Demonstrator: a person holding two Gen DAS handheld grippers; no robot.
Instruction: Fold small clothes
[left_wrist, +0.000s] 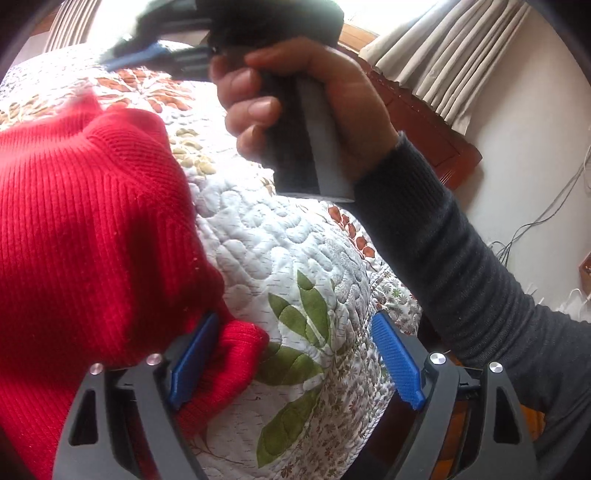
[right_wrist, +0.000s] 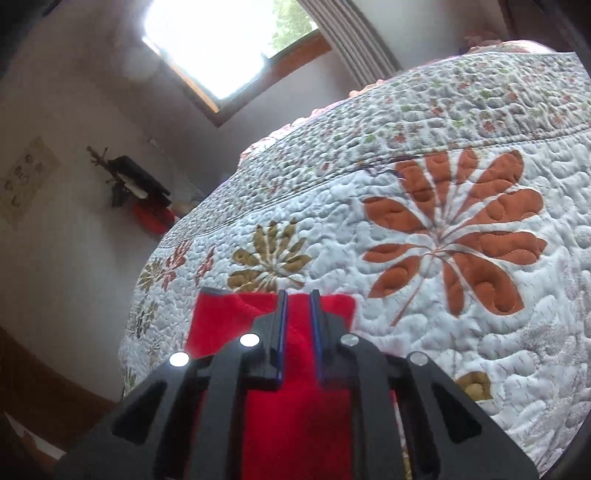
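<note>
Red knit garment (left_wrist: 92, 221) on quilt (left_wrist: 280, 258), left claw (left_wrist: 295, 362) wide, right claw (right_wrist: 298, 325) narrow, pinching its edge.

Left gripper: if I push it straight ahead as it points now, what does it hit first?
Most likely the floral quilt: between the open left gripper fingers lies bare quilt. The red knit garment overlaps only one finger. Depth is hard to judge.

Red rib-knit garment (left_wrist: 92, 229) lay bunched on the floral quilted bed (left_wrist: 280, 258), one folded edge (right_wrist: 273, 314) flat upon the quilt.
</note>
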